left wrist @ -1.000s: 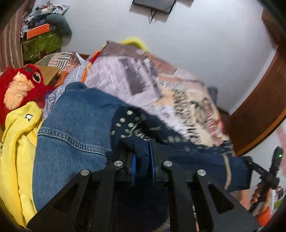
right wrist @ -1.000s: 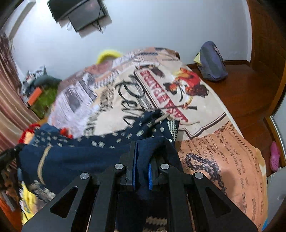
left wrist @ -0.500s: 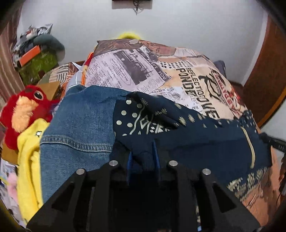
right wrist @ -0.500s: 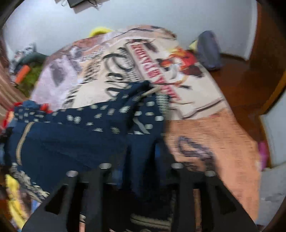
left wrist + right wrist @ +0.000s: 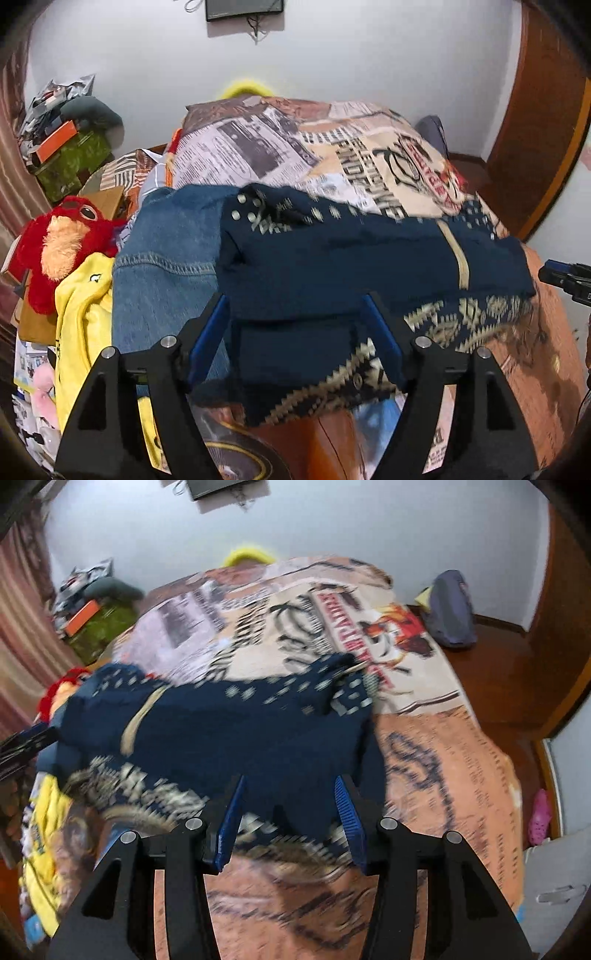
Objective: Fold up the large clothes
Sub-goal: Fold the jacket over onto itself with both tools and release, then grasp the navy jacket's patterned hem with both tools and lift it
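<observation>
A large navy garment (image 5: pixel 351 254) with cream patterned bands lies folded across the near end of the bed, also seen in the right wrist view (image 5: pixel 240 731). My left gripper (image 5: pixel 293 314) is over its near left edge; its jaws are opening, and cloth lies between them without the blue pads (image 5: pixel 210 332) pressing on it. My right gripper (image 5: pixel 290 794) stands open over the near right edge, the cloth loose between its fingers. Each gripper shows at the edge of the other's view: the right gripper (image 5: pixel 565 277), the left gripper (image 5: pixel 26 746).
The bed cover (image 5: pixel 295 147) has a newspaper print. A denim jacket (image 5: pixel 166 258), a yellow garment (image 5: pixel 81 314) and a red plush toy (image 5: pixel 62 243) lie left of the navy garment. Boxes (image 5: pixel 62 155) are stacked by the wall. A grey bag (image 5: pixel 448 609) sits on the wooden floor at right.
Both grippers were shut on the navy garment's edge; both have let go and now stand open. The garment has dropped flat on the bed, and both grippers have drawn back towards the near edge.
</observation>
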`<state>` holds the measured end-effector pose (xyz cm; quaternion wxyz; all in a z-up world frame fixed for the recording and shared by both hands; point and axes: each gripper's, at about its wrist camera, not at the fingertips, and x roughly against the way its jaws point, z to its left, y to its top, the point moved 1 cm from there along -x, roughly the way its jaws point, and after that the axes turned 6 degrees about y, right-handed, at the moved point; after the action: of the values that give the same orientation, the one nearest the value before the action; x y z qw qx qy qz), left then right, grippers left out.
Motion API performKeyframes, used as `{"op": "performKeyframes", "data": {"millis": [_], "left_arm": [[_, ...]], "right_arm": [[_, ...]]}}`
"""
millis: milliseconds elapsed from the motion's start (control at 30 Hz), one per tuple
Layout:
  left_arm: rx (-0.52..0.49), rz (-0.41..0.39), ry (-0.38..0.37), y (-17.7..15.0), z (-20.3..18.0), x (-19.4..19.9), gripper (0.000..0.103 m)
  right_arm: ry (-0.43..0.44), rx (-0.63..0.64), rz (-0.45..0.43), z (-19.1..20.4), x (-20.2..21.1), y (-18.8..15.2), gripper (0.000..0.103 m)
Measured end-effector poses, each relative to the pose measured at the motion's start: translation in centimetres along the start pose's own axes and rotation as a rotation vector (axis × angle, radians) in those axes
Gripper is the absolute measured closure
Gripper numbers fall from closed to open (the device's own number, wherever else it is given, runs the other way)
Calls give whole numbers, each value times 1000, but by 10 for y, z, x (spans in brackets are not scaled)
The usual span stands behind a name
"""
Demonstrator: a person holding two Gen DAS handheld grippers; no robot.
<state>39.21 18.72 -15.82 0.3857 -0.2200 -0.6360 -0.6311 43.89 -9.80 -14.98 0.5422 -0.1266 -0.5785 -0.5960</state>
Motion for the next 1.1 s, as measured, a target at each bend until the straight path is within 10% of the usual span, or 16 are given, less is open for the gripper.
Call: {"op": "performKeyframes", "data": {"millis": [267,533,867,1100], "left_arm": [[-108,86,64,-22,-22,-34,28],[-178,-12,183,-1,-35,-51,18],[17,-24,214,93,-18,-79,18],[87,-124,171,113,3,-36,18]], "right_arm": [[16,4,91,15,-42,-17,57],[-23,-13,65,6,-66,6,57],[-271,78,-102,8,-57,106,57],[-135,51,-207,16,-11,109,57]]}}
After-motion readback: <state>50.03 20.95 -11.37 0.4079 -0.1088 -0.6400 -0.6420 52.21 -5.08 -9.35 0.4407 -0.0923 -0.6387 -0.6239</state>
